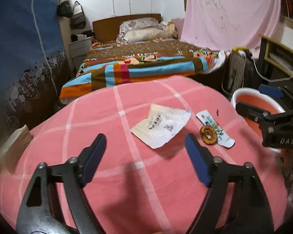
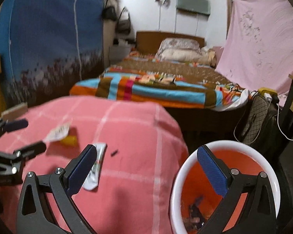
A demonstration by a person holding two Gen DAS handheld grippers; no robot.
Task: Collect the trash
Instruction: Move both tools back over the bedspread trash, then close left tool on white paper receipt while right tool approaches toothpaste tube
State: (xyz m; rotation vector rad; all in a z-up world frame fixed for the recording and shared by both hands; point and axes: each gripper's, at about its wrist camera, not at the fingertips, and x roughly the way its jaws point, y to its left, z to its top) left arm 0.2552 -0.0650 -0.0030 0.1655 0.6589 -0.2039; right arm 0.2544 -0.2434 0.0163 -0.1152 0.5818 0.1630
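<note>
Bedroom, with a bed [image 1: 138, 66] under a striped blanket lying at the back and a pink sheet [image 1: 232, 13] hanging to its right. In front, a pink checked cloth [image 1: 107, 165] is covering a raised surface.

Trash lying on the cloth:
- white paper bag [image 1: 162, 125], printed, lying flat near the middle;
- white printed wrapper [image 1: 214, 127], lying just right of the bag;
- brown ring-shaped scrap [image 1: 208, 135], resting on the wrapper;
- small dark bit [image 1: 217, 112], lying apart, beyond the wrapper.

Bin [image 2: 224, 175], orange inside with a white rim, is standing beside the cloth's right edge, with dark scraps lying at its bottom.

Left gripper [image 1: 144, 146] is hovering over the cloth short of the bag, jaws apart, nothing between them. Right gripper [image 2: 146, 156] is hanging over the cloth's edge and the bin's rim, jaws wide, gripping nothing.
</note>
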